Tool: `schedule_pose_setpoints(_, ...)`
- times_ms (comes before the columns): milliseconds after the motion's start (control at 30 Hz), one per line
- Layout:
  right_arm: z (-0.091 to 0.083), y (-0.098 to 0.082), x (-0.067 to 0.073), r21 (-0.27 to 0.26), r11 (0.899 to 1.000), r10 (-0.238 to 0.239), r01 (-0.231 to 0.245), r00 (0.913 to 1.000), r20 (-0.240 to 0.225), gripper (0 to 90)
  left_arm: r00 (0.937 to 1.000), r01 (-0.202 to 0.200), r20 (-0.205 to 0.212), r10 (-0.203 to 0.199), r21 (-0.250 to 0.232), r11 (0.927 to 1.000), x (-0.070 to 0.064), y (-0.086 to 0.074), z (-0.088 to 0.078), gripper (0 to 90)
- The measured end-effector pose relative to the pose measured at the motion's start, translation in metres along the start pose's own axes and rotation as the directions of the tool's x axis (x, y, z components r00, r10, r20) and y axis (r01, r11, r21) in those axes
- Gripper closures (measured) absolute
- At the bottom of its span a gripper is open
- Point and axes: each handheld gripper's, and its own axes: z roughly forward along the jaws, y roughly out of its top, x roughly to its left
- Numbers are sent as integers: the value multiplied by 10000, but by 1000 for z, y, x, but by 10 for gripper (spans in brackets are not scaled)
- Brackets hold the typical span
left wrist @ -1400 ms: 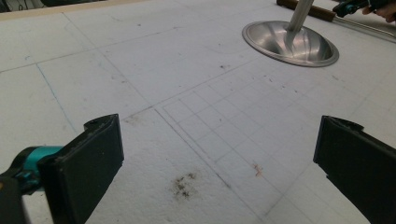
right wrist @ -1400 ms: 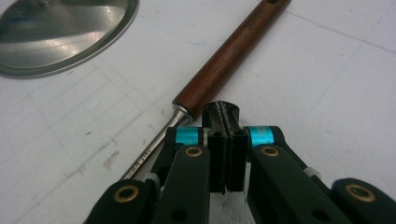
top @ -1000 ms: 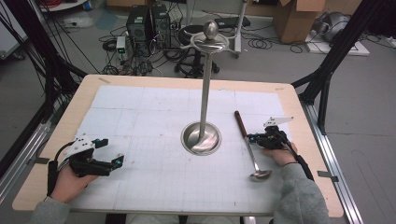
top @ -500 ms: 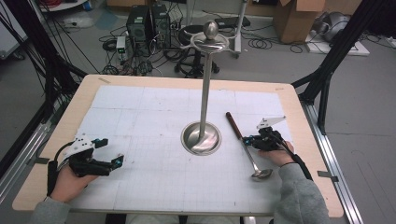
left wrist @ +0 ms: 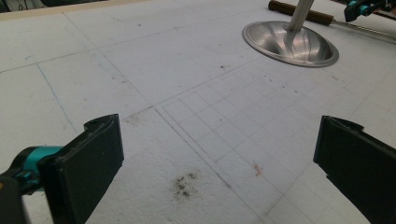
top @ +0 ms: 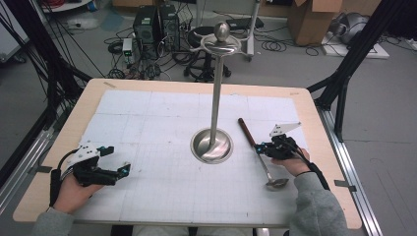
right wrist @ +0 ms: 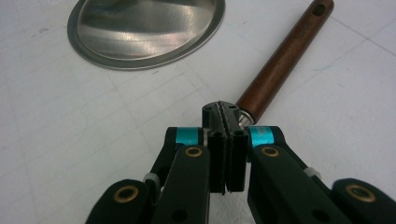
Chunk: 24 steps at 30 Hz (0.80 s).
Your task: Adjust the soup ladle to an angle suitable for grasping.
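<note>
A ladle [top: 268, 169] with a brown wooden handle [right wrist: 280, 65] and a metal bowl lies at an angle at the right of the table. My right gripper [top: 263, 147] is shut on its thin metal shaft, just below the wooden handle; in the right gripper view its jaws [right wrist: 226, 109] meet around the shaft. A tall metal stand [top: 215, 98] rises from a round dished base [top: 211, 147] mid-table, just left of the ladle. My left gripper [top: 123, 169] rests at the front left, open and with nothing in it [left wrist: 217, 140].
White gridded paper [top: 157, 128] covers the wooden tabletop [top: 314, 105]. The stand's base [left wrist: 280, 44] and the ladle handle [left wrist: 322, 17] lie far ahead in the left gripper view. Black frame legs, cables and boxes stand on the floor behind the table.
The right gripper has swung the ladle's handle end slightly left, closer to the stand's base. The left hand and gripper have stayed put.
</note>
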Motion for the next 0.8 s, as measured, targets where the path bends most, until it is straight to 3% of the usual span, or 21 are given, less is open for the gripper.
schedule_pose_setpoints(200,2,0,5,242,9996,-119,130,9989,-459,900,10000,20,-5,-20,-20,10000,0,0,-1,22)
schedule_pose_setpoints(433,4,-2,18,1318,9890,-557,677,9941,-928,900,10000,10,7,-10,2,10000,0,0,-1,22)
schedule_pose_setpoints(533,3,-2,21,1397,9874,-604,748,9927,-1043,900,10000,22,9,-22,-16,10000,0,0,-1,22)
schedule_pose_setpoints(733,-2,-6,26,1610,9847,-534,671,9947,-881,900,10000,11,-4,-11,-31,10000,0,0,-1,22)
schedule_pose_setpoints(800,-3,-10,26,1491,9885,-113,239,9964,-846,900,10000,-7,18,7,-38,10000,0,0,-2,22)
